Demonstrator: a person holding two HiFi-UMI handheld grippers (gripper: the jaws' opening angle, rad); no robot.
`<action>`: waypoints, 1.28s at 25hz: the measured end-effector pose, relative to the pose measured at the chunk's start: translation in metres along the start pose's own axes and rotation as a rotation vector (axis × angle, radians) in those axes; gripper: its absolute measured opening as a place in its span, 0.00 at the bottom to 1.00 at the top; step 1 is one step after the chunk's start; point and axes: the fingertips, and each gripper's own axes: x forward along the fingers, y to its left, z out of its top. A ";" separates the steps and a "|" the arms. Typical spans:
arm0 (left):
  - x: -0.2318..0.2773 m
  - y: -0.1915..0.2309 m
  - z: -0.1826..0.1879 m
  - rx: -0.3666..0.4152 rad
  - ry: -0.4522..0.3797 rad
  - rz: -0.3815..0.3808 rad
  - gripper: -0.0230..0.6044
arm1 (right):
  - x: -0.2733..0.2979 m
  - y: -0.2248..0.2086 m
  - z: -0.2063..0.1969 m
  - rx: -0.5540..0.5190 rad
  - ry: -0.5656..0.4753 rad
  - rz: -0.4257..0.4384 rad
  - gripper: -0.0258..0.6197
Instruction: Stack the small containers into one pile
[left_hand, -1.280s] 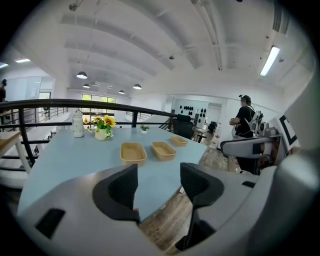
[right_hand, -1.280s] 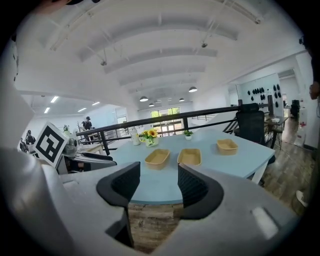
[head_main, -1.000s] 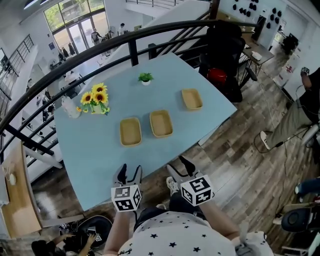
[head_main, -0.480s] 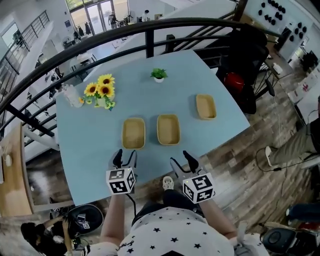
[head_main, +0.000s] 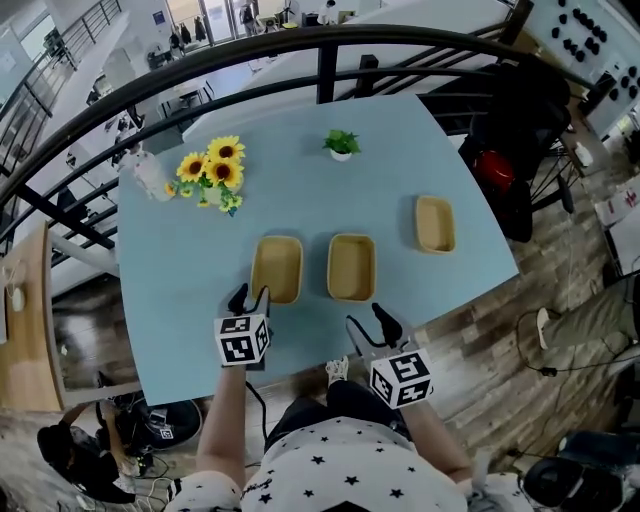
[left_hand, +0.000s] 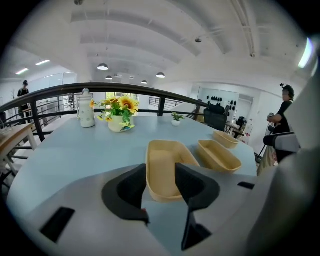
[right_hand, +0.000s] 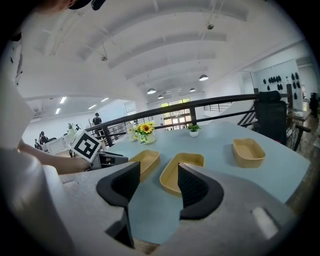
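Observation:
Three shallow tan containers lie in a row on the blue table (head_main: 180, 310): left container (head_main: 277, 269), middle container (head_main: 351, 267), right container (head_main: 435, 223), each apart from the others. My left gripper (head_main: 251, 295) sits at the near end of the left container (left_hand: 165, 160). Its jaws have just been closing; that near end shows between them, and the pads are not seen pressing on it. My right gripper (head_main: 367, 316) stands open over the table's near edge, short of the middle container (right_hand: 190, 160), with nothing between its jaws.
A vase of sunflowers (head_main: 215, 178), a white bottle (head_main: 147, 176) and a small potted plant (head_main: 341, 146) stand at the table's far side. A black railing (head_main: 320, 60) runs behind it. A dark chair (head_main: 520, 150) stands off the right edge.
Both grippers have moved forward over the table's near edge towards the containers. The left one has come up to the near end of the left container.

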 end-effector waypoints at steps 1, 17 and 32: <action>0.005 0.004 -0.001 -0.001 0.011 0.009 0.31 | 0.003 -0.001 0.000 0.000 0.003 0.003 0.38; 0.041 0.024 -0.018 -0.027 0.111 0.102 0.07 | 0.018 -0.032 0.005 0.020 0.020 0.019 0.38; 0.009 -0.003 0.018 -0.092 -0.009 0.105 0.06 | 0.016 -0.050 0.024 -0.010 -0.013 0.048 0.38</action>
